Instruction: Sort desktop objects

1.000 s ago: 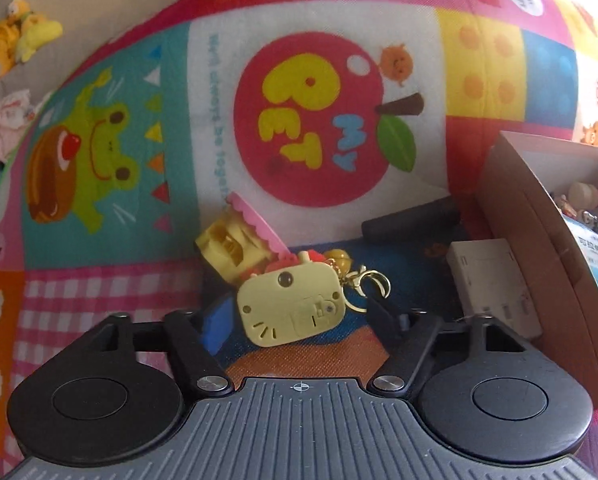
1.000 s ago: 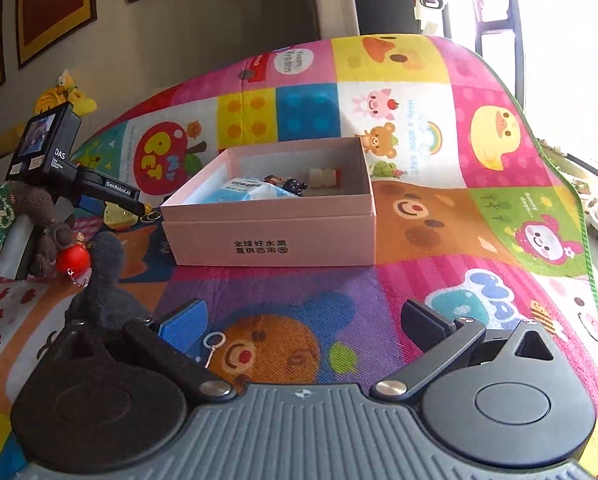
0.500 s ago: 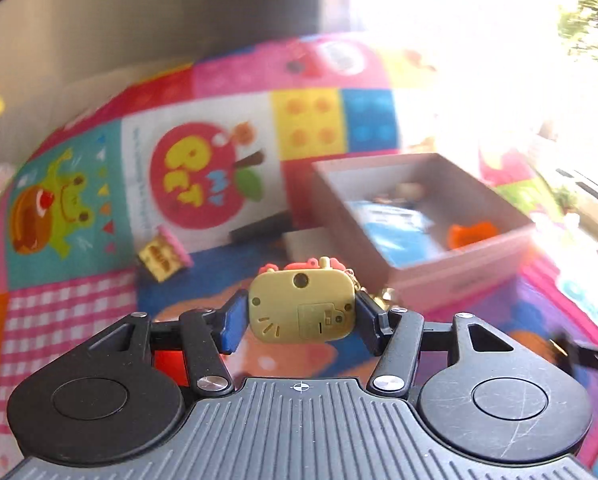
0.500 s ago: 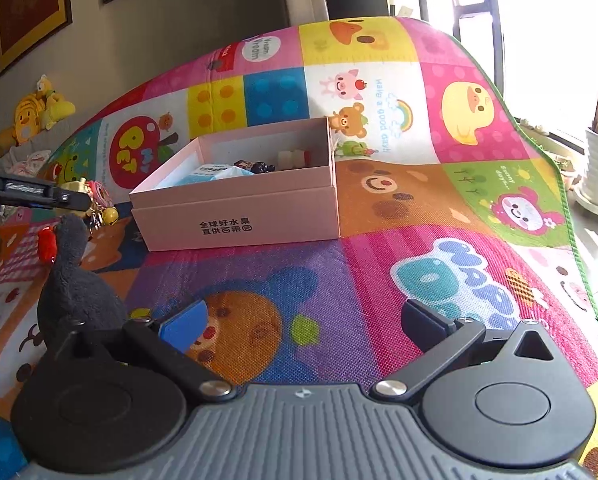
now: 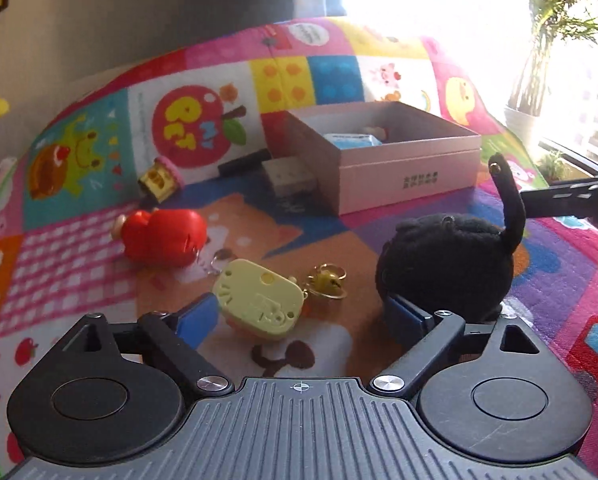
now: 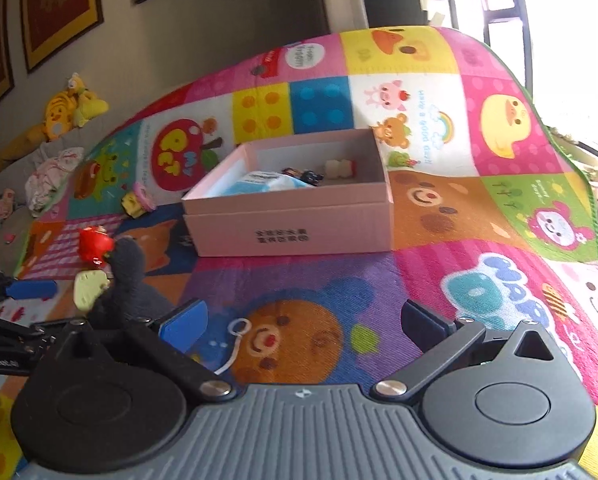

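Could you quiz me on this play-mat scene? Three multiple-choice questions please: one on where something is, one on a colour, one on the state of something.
1. Where does the yellow keychain lie?
A. inside the box
B. on the mat, between the fingers of the left gripper
C. on top of the black plush

2. What colour is the box?
A. pink
B. green
C. black

3. How does the left gripper stand?
A. shut on the keychain
B. shut on the plush
C. open, holding nothing

Answers:
1 B, the keychain rests on the mat in front of the gripper, outside the box.
2 A, the box's walls are pale pink in both views.
3 C, the fingers are spread wide and the keychain sits loose between them; the black plush only lies beside the right-hand finger.
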Action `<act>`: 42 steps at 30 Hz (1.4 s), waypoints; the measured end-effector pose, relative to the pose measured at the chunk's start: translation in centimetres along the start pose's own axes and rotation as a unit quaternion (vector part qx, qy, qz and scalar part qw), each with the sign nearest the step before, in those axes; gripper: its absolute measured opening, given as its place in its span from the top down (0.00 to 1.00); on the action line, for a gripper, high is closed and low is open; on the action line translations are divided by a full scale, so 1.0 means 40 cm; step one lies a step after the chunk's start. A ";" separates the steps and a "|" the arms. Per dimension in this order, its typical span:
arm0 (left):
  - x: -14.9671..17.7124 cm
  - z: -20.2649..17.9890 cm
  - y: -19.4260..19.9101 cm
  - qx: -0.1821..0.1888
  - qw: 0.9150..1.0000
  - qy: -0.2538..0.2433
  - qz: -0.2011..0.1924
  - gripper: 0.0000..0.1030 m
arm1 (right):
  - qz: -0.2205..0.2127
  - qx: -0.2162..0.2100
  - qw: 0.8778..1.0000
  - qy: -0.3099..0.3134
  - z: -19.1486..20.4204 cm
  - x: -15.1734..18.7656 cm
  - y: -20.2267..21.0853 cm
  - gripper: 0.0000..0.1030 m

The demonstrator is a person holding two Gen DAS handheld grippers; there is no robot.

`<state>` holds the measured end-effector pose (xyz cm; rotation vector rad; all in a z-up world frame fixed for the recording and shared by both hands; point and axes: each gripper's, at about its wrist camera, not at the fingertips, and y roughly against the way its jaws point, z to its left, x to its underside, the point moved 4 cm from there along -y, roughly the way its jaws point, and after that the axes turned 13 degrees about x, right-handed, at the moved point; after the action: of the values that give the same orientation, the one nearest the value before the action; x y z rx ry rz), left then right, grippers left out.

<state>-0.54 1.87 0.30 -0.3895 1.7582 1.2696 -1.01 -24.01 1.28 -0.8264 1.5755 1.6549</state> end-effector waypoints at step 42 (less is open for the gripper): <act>-0.134 -0.068 -0.132 0.151 0.984 0.086 -0.041 0.00 | 0.010 0.041 0.999 0.007 -0.029 0.019 -0.076 0.04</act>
<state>4.69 -4.02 1.69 -0.3991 2.0230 0.9135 1.09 -25.08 -1.12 -0.7829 1.6542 1.5910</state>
